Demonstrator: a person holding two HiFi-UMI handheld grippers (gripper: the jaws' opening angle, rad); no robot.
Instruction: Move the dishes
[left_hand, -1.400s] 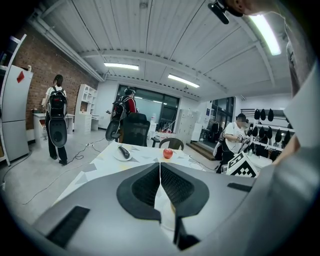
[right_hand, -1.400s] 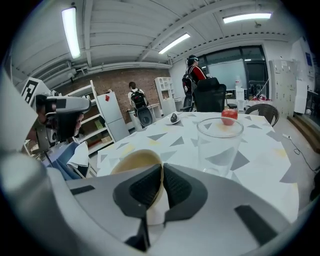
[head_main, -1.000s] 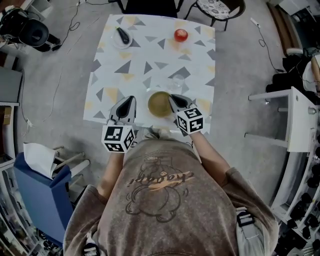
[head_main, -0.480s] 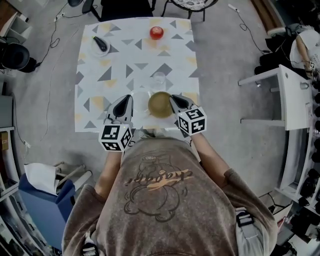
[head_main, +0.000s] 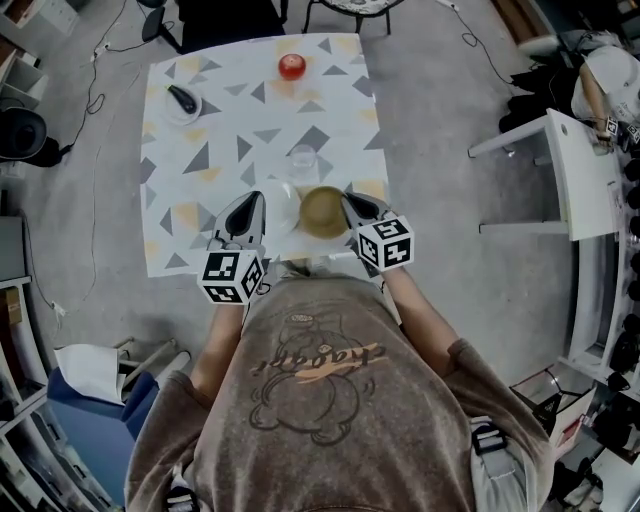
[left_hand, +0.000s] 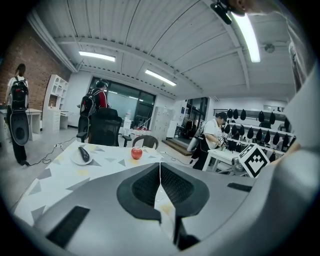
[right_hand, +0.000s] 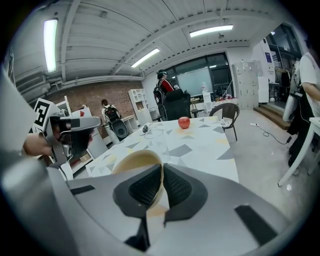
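Observation:
An olive-tan bowl (head_main: 323, 211) is at the near edge of the patterned table (head_main: 200, 190). My right gripper (head_main: 351, 202) is shut on the bowl's right rim, and in the right gripper view the pale rim (right_hand: 134, 161) runs between the pads of this gripper (right_hand: 163, 168). To the bowl's left, my left gripper (head_main: 252, 201) is shut and I see nothing between its jaws (left_hand: 160, 168). A clear glass (head_main: 302, 160) stands just beyond the bowl. At the far end are a red apple (head_main: 292, 67) and a small plate (head_main: 183, 103) holding a dark object.
A pale round patch, perhaps a clear dish (head_main: 284, 212), lies between the left gripper and the bowl. Chairs (head_main: 228, 18) stand at the table's far end. A white desk (head_main: 585, 190) is on the right, a blue bin (head_main: 95, 400) at lower left. Cables cross the floor and people stand in the background.
The view has swung, so the table sits further left and lower in frame. The bowl in my right gripper has shifted right relative to the glass. Both grippers hold their pose.

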